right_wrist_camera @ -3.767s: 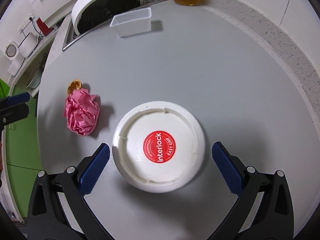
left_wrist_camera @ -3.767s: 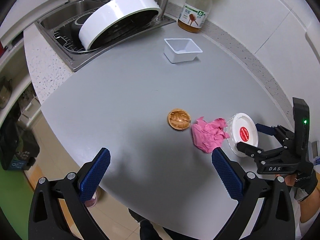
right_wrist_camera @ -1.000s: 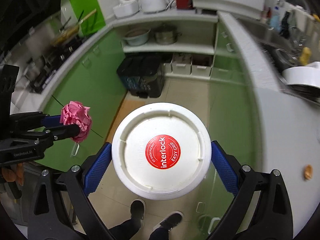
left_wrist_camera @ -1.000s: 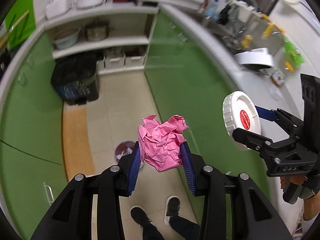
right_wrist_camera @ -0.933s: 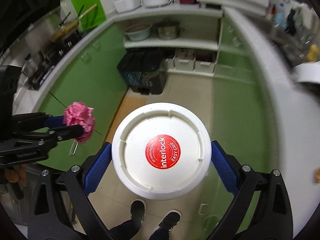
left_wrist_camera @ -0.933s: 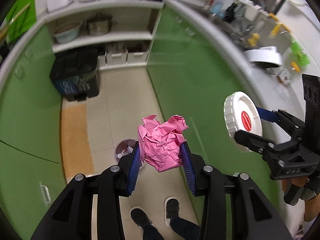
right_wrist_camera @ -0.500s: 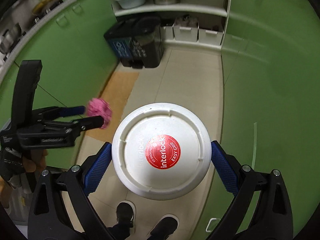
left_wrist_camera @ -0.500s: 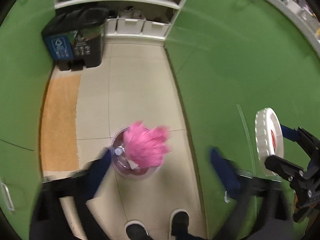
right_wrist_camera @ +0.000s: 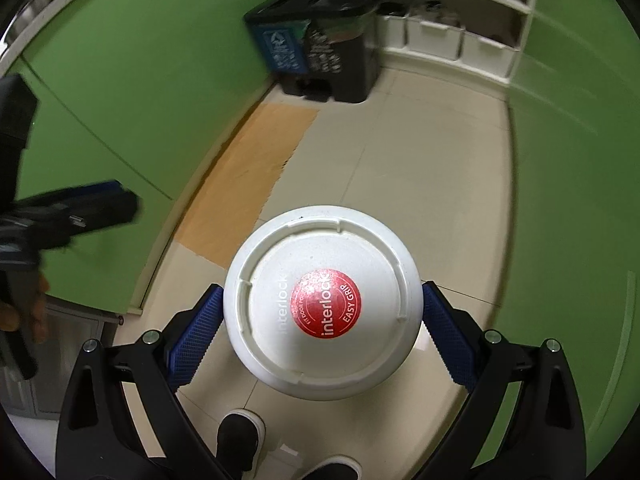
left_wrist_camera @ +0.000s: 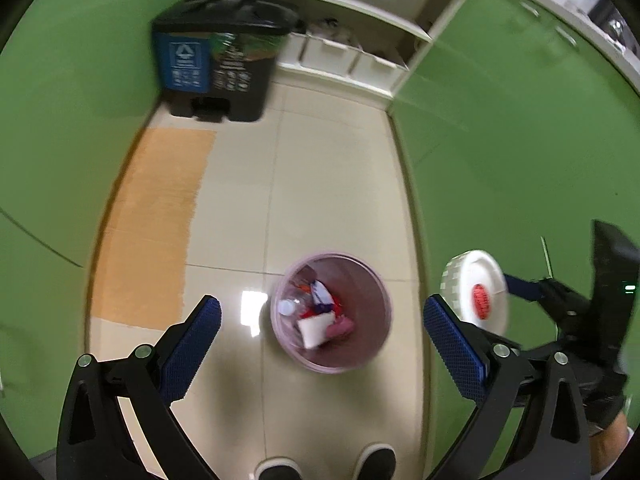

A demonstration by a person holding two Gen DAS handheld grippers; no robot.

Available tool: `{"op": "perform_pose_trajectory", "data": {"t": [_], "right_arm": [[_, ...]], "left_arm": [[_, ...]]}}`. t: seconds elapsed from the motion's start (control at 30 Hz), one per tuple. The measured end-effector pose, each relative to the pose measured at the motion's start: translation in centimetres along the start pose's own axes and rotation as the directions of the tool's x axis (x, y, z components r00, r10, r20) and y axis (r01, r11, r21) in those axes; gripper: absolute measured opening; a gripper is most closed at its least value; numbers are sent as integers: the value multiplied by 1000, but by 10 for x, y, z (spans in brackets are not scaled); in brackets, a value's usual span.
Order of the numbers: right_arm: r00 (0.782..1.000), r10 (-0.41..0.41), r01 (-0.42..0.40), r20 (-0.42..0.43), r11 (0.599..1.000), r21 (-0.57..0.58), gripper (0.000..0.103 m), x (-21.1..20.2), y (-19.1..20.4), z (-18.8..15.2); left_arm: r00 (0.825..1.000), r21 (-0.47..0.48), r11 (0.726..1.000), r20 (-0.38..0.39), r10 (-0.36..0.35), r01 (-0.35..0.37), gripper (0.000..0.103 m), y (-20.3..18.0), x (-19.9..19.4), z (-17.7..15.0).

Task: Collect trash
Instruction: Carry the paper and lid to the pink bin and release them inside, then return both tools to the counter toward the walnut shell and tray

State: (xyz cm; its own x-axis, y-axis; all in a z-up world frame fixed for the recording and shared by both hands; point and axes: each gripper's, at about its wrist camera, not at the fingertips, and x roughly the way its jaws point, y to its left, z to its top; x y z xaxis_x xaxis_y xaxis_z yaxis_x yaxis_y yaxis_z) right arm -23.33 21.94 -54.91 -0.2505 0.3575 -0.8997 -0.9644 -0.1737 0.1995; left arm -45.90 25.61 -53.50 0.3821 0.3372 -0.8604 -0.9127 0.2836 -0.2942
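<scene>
A small pink waste bin [left_wrist_camera: 376, 280] stands on the tiled floor, straight below my left gripper [left_wrist_camera: 322, 332]. That gripper is open and holds nothing. The crumpled pink paper [left_wrist_camera: 340, 326] lies inside the bin among other trash. My right gripper [right_wrist_camera: 322, 322] is shut on a white round lid [right_wrist_camera: 320, 300] with a red label, its blue pads against the lid's rim. In the left wrist view the lid [left_wrist_camera: 476, 292] hangs to the right of the bin, a little above the floor. The lid hides the bin in the right wrist view.
Green cabinet fronts [left_wrist_camera: 520, 140] close in both sides of the narrow floor. A black and blue recycling bin [left_wrist_camera: 220, 60] stands at the far end beside white shelves with boxes [left_wrist_camera: 348, 60]. An orange mat [left_wrist_camera: 152, 220] lies at the left. The person's shoes [left_wrist_camera: 324, 464] are below.
My left gripper opened and the pink paper dropped into the bin. Both grippers have sunk toward the floor, and the right one kept hold of the lid.
</scene>
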Motion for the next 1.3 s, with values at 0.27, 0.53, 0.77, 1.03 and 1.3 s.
{"op": "perform_pose_trajectory", "data": {"t": [0.27,0.53,0.77,1.03,1.3], "right_arm": [[1000,-13,12,-26,999,-47,100,60,14,3],[1000,-30,30,-9,999,-25,100,12,19,11],[998,-47,46,37,998,39,100,-133,27,34],[989,-93,75,119,986,150,100,-356,32,56],[965,-199,142,172,944,299,100,-519,6,25]], "left_arm": [[997,-26,999,66,49,-47,97,37,-2,-11],[998,-10,999,41,37,-37,97,26,-23,-12],[1000,45,999,-7,19,-18,97,-35,-116,9],[999,106,994,-42,7,-2,97,-120,-266,47],[999,242,970,-30,-20,26,97,-209,-377,84]]}}
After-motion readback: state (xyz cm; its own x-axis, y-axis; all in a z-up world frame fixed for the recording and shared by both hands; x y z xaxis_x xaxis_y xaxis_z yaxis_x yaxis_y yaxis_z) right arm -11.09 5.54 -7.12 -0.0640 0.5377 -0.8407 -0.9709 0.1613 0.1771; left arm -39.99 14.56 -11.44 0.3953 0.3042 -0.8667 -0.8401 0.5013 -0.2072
